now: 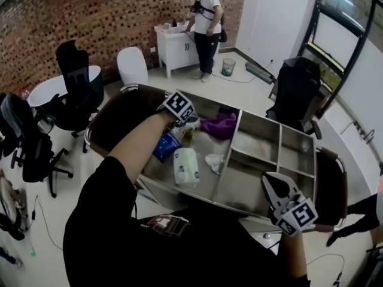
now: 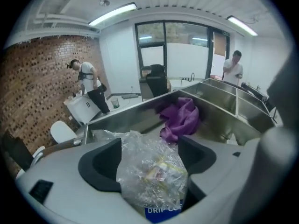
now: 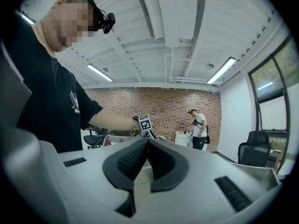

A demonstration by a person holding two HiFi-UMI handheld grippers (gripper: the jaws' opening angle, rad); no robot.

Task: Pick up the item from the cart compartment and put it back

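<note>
The steel cart [image 1: 261, 141] has one big left compartment and smaller ones on the right. My left gripper [image 1: 183, 122] reaches into the big compartment at its far side. Its jaws stand wide open [image 2: 149, 146] around a crinkled clear plastic bag [image 2: 152, 171] with yellowish contents, and the pads do not press on it. Under the bag lies a blue pack [image 2: 161, 212], also the blue pack [image 1: 164, 147] seen from above. A purple cloth [image 2: 180, 117] lies further in. My right gripper [image 1: 270, 183] hovers over the cart's near right edge, shut and empty [image 3: 148, 142].
A white wipes pack [image 1: 186, 167] and a crumpled white item [image 1: 215, 162] lie in the same compartment. Black office chairs [image 1: 76, 94] and a round table stand at the left. A person [image 1: 205, 26] stands at a white cabinet beyond. Another black chair [image 1: 296, 88] is behind the cart.
</note>
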